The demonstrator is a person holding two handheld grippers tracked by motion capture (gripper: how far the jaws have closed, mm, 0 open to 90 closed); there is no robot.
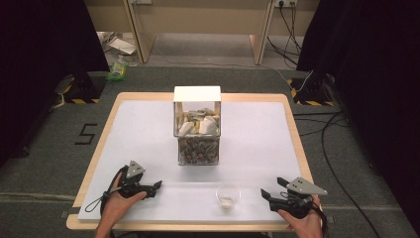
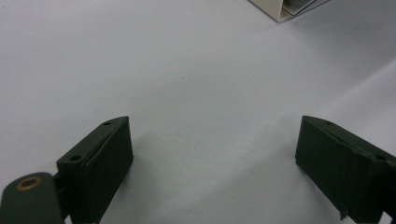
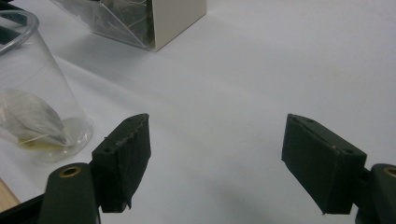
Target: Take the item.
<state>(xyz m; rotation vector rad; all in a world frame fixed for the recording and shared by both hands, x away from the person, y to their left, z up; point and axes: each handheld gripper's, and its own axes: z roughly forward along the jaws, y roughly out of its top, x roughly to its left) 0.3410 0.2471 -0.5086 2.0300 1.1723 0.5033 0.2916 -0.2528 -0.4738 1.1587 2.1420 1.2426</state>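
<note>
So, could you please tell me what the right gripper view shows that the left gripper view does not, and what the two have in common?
The right gripper view alone shows the clear plastic cup with a tea bag lying in its bottom, and the right gripper with jaws wide apart and nothing between them. The left gripper view alone shows the left gripper, also open and empty. Both share the white table surface and a corner of the clear dispenser box at the top edge.
</note>
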